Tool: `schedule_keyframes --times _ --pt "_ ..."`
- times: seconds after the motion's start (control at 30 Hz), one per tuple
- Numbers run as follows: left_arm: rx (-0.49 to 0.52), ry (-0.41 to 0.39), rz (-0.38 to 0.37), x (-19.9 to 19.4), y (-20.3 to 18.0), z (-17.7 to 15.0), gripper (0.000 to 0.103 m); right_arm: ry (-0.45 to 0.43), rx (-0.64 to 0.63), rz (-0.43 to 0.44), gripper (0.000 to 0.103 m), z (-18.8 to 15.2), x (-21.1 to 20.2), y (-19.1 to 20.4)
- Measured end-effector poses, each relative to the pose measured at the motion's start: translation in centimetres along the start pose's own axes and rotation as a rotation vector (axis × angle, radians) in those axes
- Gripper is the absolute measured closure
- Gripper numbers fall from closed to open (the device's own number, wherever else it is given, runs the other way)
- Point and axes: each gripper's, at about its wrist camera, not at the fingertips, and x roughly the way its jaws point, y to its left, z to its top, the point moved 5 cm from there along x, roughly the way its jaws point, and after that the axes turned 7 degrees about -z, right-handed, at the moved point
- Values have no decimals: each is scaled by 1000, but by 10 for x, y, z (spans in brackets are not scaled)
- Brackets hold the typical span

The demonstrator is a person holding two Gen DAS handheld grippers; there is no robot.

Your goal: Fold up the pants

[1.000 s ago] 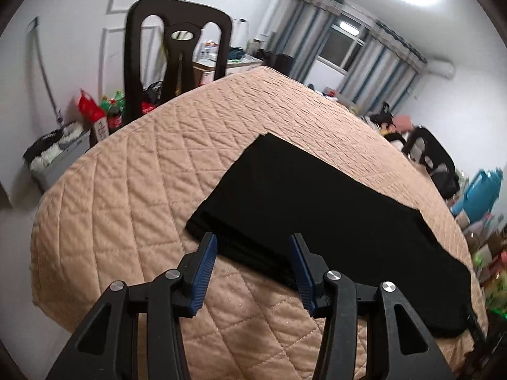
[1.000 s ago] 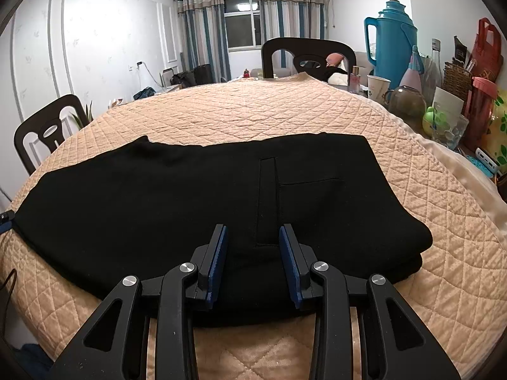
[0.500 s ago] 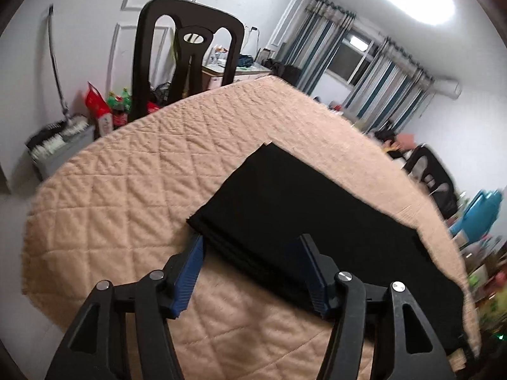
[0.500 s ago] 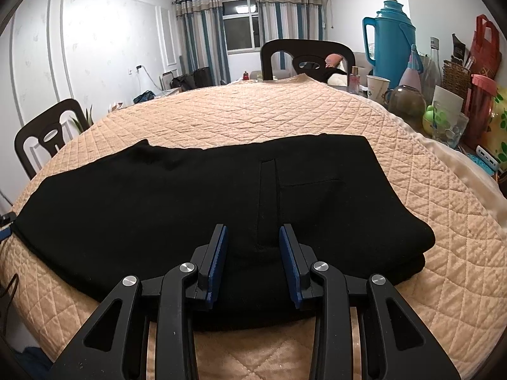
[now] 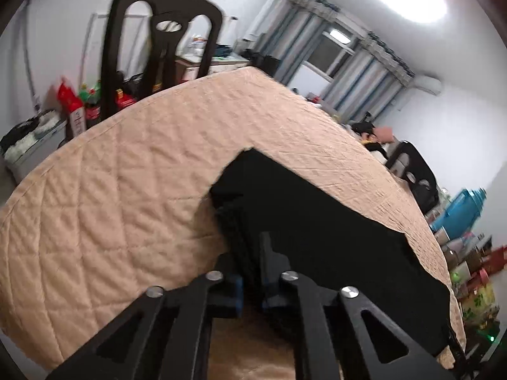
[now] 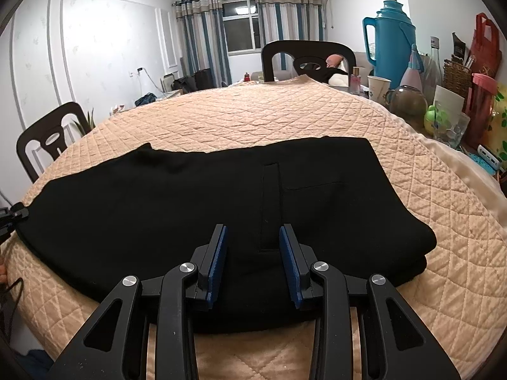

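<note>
Left wrist view: we see the left gripper [image 5: 252,272] with jaws narrowed onto the stacked hem edge of the black pants [image 5: 332,240], pinching the cloth; pants lie on the quilted table cover [image 5: 126,190]. Right wrist view: right gripper [image 6: 253,262] jaws wide, holding nothing, over the pants [image 6: 190,202] near the waist end; a blue thermos [image 6: 389,38] stands beyond.

The black pants [image 6: 196,196] are matt, dense cloth with a smooth face. Under them the peach table cover [image 6: 253,117] is quilted fabric, stitched in raised diamonds, slightly puckered. Both the left gripper [image 5: 250,272] and right gripper [image 6: 253,253] are matt black plastic with shiny metal rivets and blue textured pads [image 6: 288,262]. The teal thermos [image 6: 391,41] is glossy plastic.
</note>
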Motion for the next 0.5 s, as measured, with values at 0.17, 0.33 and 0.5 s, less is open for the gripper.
schedule_keyframes --times 0.17,0.33,0.5 --pt "128 23 -134 5 -51 7 97 -2 17 82 68 2 -6 9" --pt "309 95 -299 23 -131 -3 97 -13 28 152 68 7 -10 20" --pt "476 256 -470 48 -206 -54 97 -11 71 232 68 11 -8 29"
